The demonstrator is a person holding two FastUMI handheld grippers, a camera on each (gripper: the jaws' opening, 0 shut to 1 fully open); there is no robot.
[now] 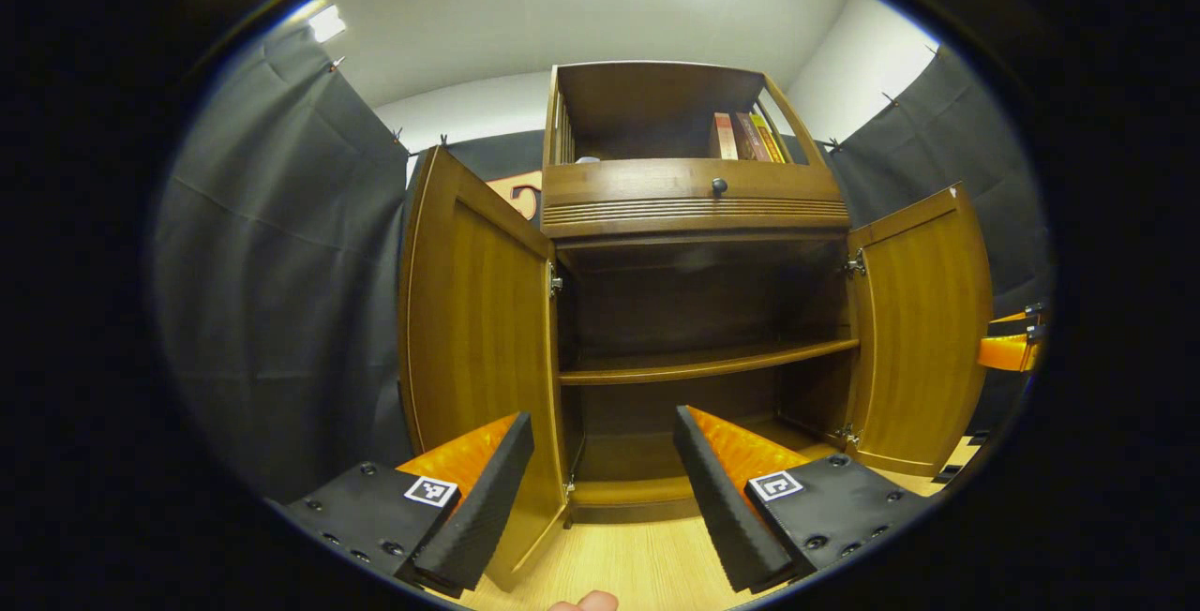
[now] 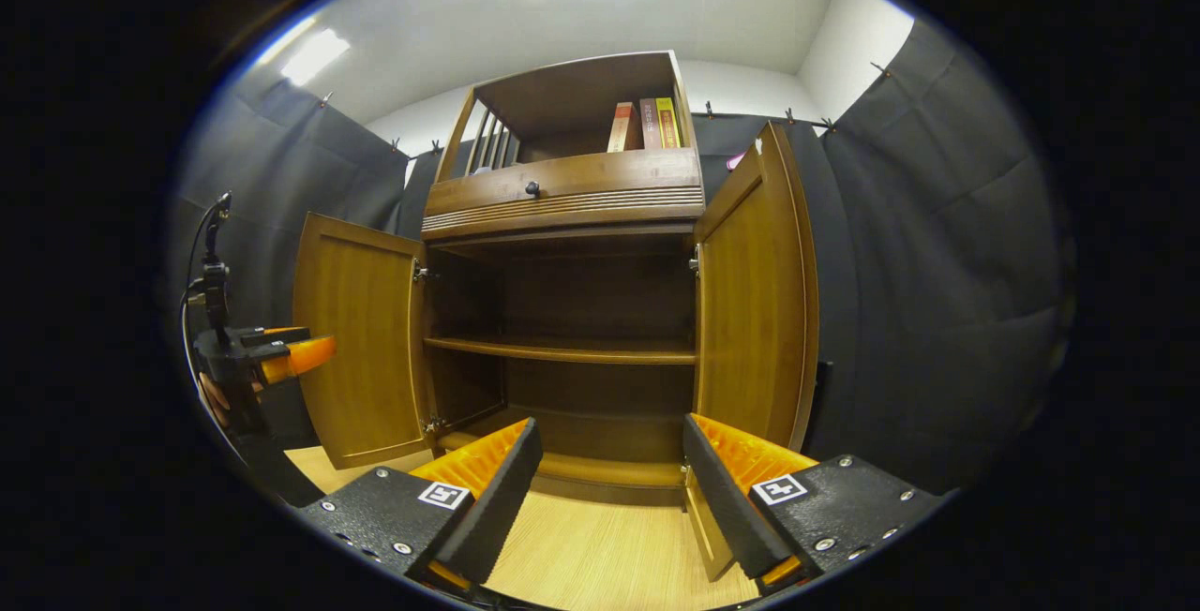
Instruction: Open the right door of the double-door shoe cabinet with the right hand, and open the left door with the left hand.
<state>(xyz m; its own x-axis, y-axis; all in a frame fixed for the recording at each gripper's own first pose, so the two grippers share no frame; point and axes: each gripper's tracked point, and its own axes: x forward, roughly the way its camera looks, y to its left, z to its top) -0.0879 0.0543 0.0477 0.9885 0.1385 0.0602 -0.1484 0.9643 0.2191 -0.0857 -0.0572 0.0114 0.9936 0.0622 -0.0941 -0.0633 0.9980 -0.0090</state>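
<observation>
The double-door shoe cabinet (image 1: pixel 698 217) stands on the light wood floor (image 1: pixel 637 564) against the dark cloth wall, seen from low down in both gripper views. Both lower doors are swung fully outward. The left door (image 1: pixel 478 349) stands open at the left of the left gripper view; the right door (image 2: pixel 755 302) stands open at the right of the right gripper view. The exposed compartment is dark, divided by one horizontal shelf (image 1: pixel 703 363). Metal hinges show at the inner door edges.

Above the doors sits a drawer front with a small dark knob (image 1: pixel 719 186). The open top bay holds a few books (image 1: pixel 745 136) leaning at its right side.

The left gripper (image 1: pixel 600 499) has its jaws wide apart, holding nothing, just in front of the left door's lower edge. The right gripper (image 2: pixel 609 499) is likewise spread wide and empty, near the right door's lower corner. A fingertip (image 1: pixel 586 602) shows at the bottom edge of the left gripper view.
</observation>
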